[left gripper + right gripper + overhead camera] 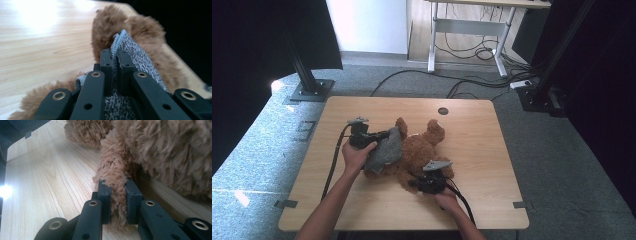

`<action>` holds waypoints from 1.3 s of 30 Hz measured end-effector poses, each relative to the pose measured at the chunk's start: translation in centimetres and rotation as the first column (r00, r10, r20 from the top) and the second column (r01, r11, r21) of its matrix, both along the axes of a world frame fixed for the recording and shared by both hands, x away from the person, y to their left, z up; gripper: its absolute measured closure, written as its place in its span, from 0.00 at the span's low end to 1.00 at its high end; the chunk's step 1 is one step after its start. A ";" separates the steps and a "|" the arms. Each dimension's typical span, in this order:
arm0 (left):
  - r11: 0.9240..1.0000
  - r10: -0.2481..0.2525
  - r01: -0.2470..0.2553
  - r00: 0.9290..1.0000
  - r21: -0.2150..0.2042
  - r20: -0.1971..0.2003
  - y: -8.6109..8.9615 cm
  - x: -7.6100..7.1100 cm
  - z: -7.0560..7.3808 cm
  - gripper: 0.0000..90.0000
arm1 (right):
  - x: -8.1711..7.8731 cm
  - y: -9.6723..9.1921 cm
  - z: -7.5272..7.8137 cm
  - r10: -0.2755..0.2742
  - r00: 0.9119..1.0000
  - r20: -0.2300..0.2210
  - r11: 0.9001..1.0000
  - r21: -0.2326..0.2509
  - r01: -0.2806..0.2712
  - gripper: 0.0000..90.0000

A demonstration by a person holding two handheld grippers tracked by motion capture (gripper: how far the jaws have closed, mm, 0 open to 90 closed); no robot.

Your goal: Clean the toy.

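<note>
A brown plush bear point(419, 150) lies on its back near the middle of the wooden surface point(482, 200), with a grey knitted garment point(384, 150) draped over the side of its body nearest the person's left hand. The left tongs point(384, 135) are closed on the garment's ribbed edge; the left gripper view shows the knit point(140, 57) pinched flat between the two black jaws, with the bear's fur point(105, 30) just behind it. The right tongs point(414, 184) are clamped on a lock of the bear's fur at a lower limb point(116, 192), pinning the toy against the surface (the jaws stand slightly apart, the fur filling the gap between them).

Judged from these views, the work is dressing or undressing the bear, and it stands at an intermediate stage. Done: both grips are secured, one on the cloth and one on the toy. Left: the garment is bunched at one side, neither laid flat on the surface nor fitted around the torso. Whether any limb sits inside a sleeve cannot be told.
</note>
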State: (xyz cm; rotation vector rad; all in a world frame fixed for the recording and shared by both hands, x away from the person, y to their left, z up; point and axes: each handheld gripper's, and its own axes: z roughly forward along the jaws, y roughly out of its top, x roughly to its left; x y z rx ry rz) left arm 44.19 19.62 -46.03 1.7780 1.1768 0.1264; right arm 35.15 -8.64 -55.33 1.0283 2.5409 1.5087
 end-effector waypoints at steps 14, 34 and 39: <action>0.998 0.061 -0.061 0.996 0.010 -0.059 1.9 0.0 -0.7 0.93 | -0.1 0.0 0.0 -0.001 1.000 0.009 1.000 -0.004 0.001 0.87; 0.999 0.031 -0.031 1.000 0.008 0.005 2.1 -1.5 -1.3 0.94 | -0.6 -1.8 4.1 -0.057 0.990 0.125 0.998 0.030 0.054 0.51; 1.000 0.025 -0.025 1.000 -0.002 0.017 2.1 -2.1 -1.5 0.94 | 0.7 -3.3 7.4 -0.136 0.975 0.174 0.991 0.045 0.130 0.52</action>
